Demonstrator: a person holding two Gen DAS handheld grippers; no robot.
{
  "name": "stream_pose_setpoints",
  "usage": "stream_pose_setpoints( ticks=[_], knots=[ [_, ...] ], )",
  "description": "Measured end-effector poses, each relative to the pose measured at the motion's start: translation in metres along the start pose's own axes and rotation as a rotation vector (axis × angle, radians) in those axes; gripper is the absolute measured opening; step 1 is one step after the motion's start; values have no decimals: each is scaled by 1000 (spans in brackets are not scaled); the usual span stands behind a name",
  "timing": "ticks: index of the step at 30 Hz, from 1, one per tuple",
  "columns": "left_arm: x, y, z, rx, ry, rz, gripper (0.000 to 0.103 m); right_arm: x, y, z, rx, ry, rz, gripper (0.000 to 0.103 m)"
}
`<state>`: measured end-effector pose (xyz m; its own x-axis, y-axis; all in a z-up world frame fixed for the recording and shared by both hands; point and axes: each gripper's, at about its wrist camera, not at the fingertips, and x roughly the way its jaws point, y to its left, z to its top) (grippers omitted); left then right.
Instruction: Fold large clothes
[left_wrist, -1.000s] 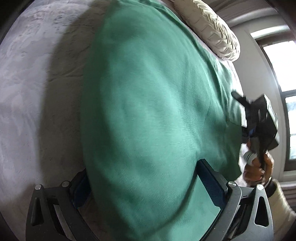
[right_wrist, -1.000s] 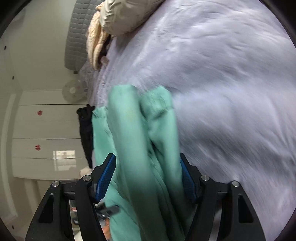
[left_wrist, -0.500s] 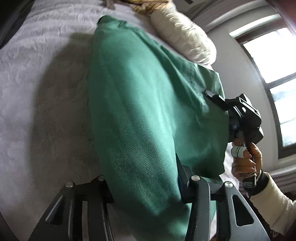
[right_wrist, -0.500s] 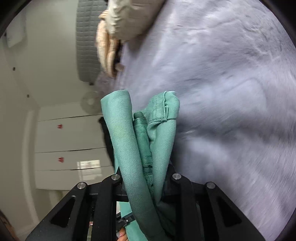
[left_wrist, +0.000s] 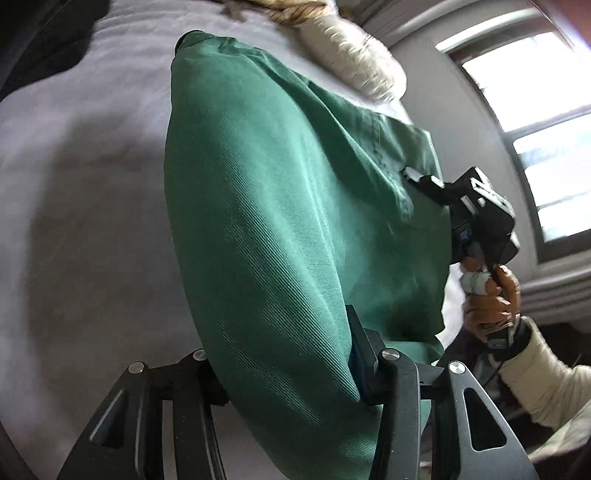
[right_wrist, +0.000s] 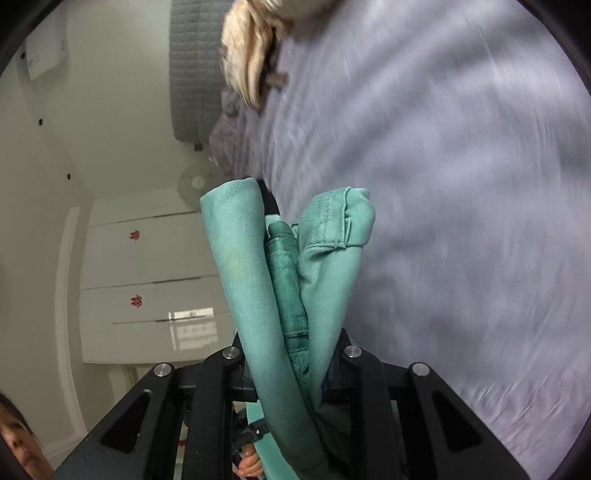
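Both grippers clench the green garment (left_wrist: 280, 206): left gripper (left_wrist: 288, 354) and right gripper (right_wrist: 291, 354) each grasp bunched cloth, holding it stretched above the bed (left_wrist: 74, 184), likely to lay a fold.

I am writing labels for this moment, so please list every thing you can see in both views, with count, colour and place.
garment: one, green, hanging over the bed, pinched at two places
bed cover: one, pale grey, below the garment
pillow: one, cream, at the head of the bed
wardrobe: one, white, beside the bed
window: one, bright, on the wall
left tongs: black, shut on the garment
right tongs: black, shut on bunched garment
hand: one, holding the right tongs
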<state>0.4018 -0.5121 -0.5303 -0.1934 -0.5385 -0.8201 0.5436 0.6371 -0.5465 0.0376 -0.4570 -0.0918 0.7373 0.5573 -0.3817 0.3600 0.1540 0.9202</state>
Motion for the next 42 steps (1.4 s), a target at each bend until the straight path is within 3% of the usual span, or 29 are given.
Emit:
stream_pose_setpoints(
  ticks=[5,8,10,11,13,15,17,20,21,22,23,26,28,32,37,42],
  knots=[
    [21,59,-50,-98,104,17,53,48,-44,-55,88,38,-42,23],
    [33,83,-71,-140,105,57,67,61,-67,-59,159,0,-69,23],
    [21,84,-75,-136,95,49,67,61,-67,-58,163,-4,-100,27],
    [10,82,-77,-108,84,61,67,56,-58,-59,120,6,-168,30],
    [-12,77,-77,-61,56,70,67,55,-32,-58,13,21,-309,47],
    [-28,75,-72,-40,16,83,68,42,-2,-59,-131,-21,-470,52],
    [-44,78,-63,-28,-50,152,85,30,24,-62,-267,-73,-544,52],
    [-44,92,-39,-88,-139,246,86,41,30,-53,-319,-36,-549,52],
    [-45,100,-37,-112,-146,247,86,53,25,-49,-316,0,-556,38],
    [-41,103,-29,-144,-158,258,85,64,18,-47,-295,34,-560,17],
    [-42,104,-25,-146,-166,264,85,72,15,-43,-268,47,-563,14],
    [-30,84,-19,-74,-191,272,86,65,25,-55,-325,-17,-569,13],
    [-18,85,-31,-29,-160,297,86,52,24,-67,-345,-41,-610,13],
    [19,80,-35,3,-90,343,86,50,-25,-57,-261,-8,-678,14],
    [-10,64,-45,46,-88,399,86,30,-33,-55,-139,-12,-585,15],
    [-44,42,-77,45,-70,336,86,1,10,-85,-253,-11,-640,16]
  ],
)
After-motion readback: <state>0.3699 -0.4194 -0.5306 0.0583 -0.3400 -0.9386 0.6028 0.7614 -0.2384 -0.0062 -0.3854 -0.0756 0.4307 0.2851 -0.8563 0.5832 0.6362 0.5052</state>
